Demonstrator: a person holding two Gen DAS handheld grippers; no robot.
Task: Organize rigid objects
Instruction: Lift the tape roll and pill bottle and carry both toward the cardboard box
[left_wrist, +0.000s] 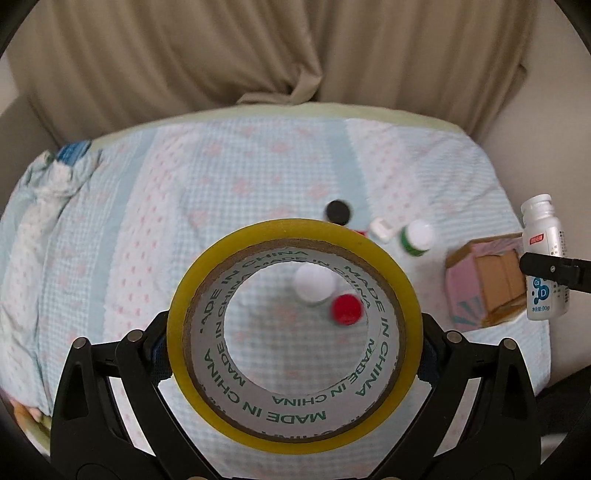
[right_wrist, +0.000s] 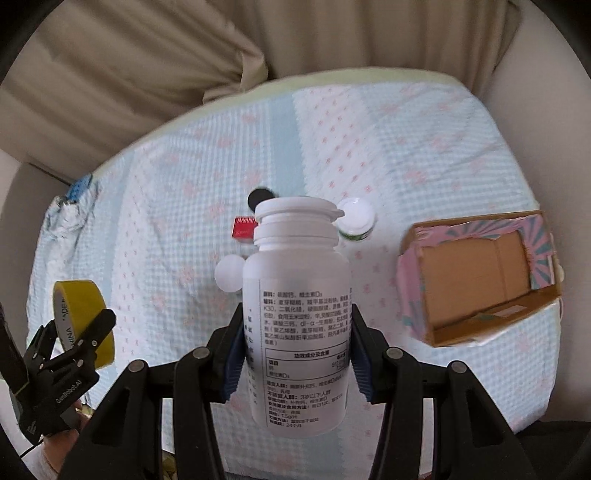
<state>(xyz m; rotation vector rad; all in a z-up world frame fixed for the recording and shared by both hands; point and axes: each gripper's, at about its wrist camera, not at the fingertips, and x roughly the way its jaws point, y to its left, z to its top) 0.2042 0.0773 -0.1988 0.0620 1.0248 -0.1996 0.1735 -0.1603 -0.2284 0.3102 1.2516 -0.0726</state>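
Observation:
My left gripper (left_wrist: 295, 354) is shut on a yellow tape roll (left_wrist: 399, 280), held upright above the bed; the roll also shows in the right wrist view (right_wrist: 83, 295). My right gripper (right_wrist: 297, 332) is shut on a white supplement bottle (right_wrist: 297, 295), held upright in the air; it also shows in the left wrist view (left_wrist: 545, 236). On the bedspread lie a white-capped bottle (left_wrist: 314, 282), a red cap (left_wrist: 346, 308), a black disc (left_wrist: 338, 212), a green-banded bottle (left_wrist: 417, 238), a small white case (left_wrist: 382, 229) and a red box (right_wrist: 243, 227).
An open pink cardboard box (right_wrist: 476, 277) lies on its side at the right of the bed; it also shows in the left wrist view (left_wrist: 487, 277). The checked blue bedspread (left_wrist: 184, 221) covers the bed. Beige curtains (left_wrist: 221, 55) hang behind.

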